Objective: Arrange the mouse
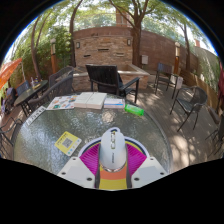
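Note:
A white mouse with grey side trim [113,146] sits lengthwise between my gripper's [113,160] two fingers, its nose pointing away over the glass table [45,135]. The magenta pads [91,160] press against both its flanks, so the gripper is shut on it. Its underside is hidden, and I cannot tell whether it touches the glass.
On the table lie a yellow notepad [67,142] to the left of the fingers, several books [89,100] at the far side and a green object [134,110] at the far right. Metal chairs [190,103] ring the table, with a dark bench [108,78] and a brick wall [105,45] beyond.

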